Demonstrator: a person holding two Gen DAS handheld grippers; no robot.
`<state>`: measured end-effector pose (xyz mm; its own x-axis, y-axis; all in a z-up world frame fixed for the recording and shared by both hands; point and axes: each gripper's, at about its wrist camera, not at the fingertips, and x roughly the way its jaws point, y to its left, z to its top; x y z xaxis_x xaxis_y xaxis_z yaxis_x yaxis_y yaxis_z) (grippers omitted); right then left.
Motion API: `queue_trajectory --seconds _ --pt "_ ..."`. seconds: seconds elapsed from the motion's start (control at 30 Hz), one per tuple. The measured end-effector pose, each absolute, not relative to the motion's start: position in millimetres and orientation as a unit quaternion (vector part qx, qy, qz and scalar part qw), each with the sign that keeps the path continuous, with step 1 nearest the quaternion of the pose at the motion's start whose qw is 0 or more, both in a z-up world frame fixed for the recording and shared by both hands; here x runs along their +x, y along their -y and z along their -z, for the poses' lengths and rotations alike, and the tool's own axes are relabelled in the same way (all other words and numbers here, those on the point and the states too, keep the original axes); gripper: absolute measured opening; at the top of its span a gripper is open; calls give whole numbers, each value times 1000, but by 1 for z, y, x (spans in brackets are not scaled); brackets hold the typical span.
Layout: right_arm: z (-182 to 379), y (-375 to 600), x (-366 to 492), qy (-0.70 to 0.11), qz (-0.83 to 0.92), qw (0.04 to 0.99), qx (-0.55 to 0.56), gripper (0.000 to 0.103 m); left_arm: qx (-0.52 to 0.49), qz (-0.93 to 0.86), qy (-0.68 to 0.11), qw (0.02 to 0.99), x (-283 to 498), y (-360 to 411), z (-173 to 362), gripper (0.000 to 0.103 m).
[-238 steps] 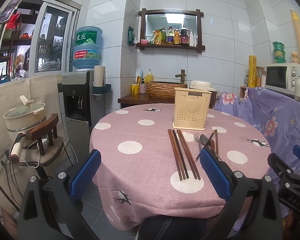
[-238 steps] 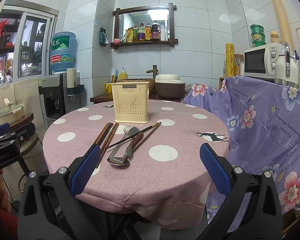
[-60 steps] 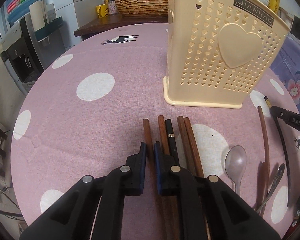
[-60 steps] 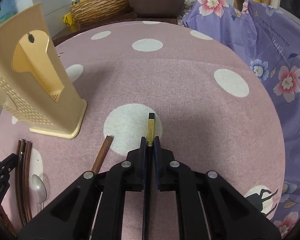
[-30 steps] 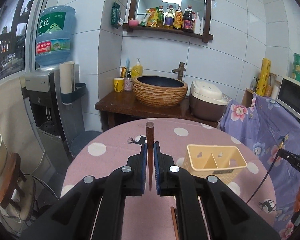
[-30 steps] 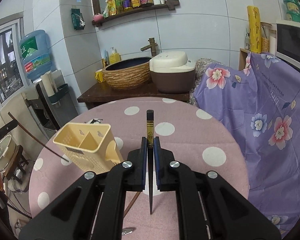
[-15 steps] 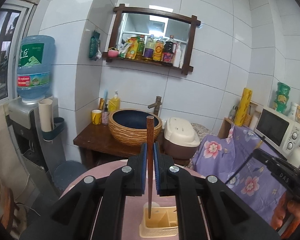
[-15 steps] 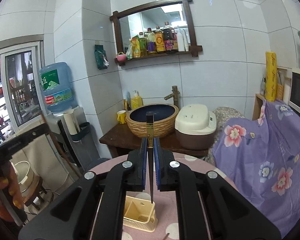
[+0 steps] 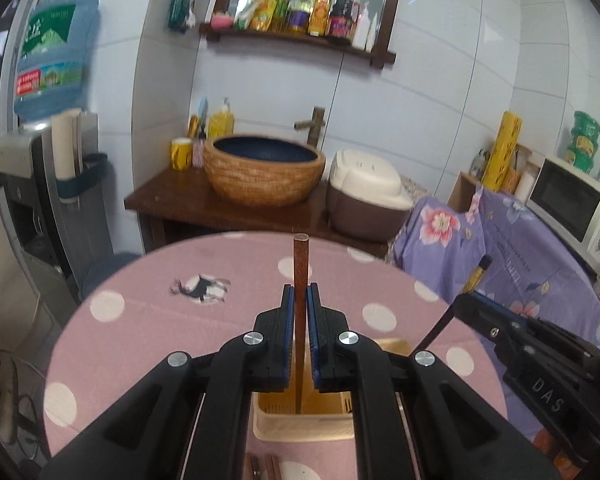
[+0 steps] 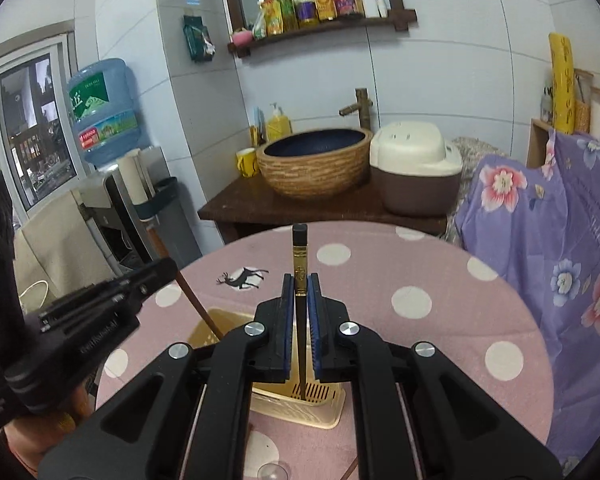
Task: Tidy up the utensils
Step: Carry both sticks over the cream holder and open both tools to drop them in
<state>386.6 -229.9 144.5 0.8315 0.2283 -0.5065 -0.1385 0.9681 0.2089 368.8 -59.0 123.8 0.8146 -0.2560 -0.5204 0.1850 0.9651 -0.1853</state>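
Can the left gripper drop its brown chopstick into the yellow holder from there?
Probably yes. The left gripper holds the brown chopstick upright, its tip already above the yellow holder, whose open top looks unblocked.

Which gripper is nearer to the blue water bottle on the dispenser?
Left. The left gripper is on the water bottle side; the right gripper is farther from it.

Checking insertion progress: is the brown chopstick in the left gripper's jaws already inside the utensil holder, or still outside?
Tip inside. The brown chopstick, clamped upright, has its lower end below the rim of the utensil holder.
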Motion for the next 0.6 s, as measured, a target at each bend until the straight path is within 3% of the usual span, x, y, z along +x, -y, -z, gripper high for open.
queue_trajectory --seconds 0.07,0.1,0.3,0.37,0.43,0.47,0.5,0.6 --pt "-139 233 387 -269 -92 955 87 8 -65 115 -290 948 370 58 -113 8" --pt "-138 234 389 -268 -92 955 90 8 -65 115 -291 948 372 57 -110 3" --pt "-135 239 391 -263 -94 955 96 9 -71 119 -301 944 376 54 -107 2" --pt "-133 238 387 -256 -93 958 87 18 -72 126 -299 943 371 53 -109 5" --pt "-132 239 381 -250 -91 961 81 40 -71 133 -294 944 361 49 -112 26" --pt "-131 240 375 -244 -90 963 76 50 -73 134 -291 945 355 46 -112 50" --pt "-129 240 369 -238 -88 965 67 50 -76 136 -284 946 347 42 -112 64" --pt "-118 235 350 -246 -118 961 40 52 -67 139 -282 947 320 30 -104 73"
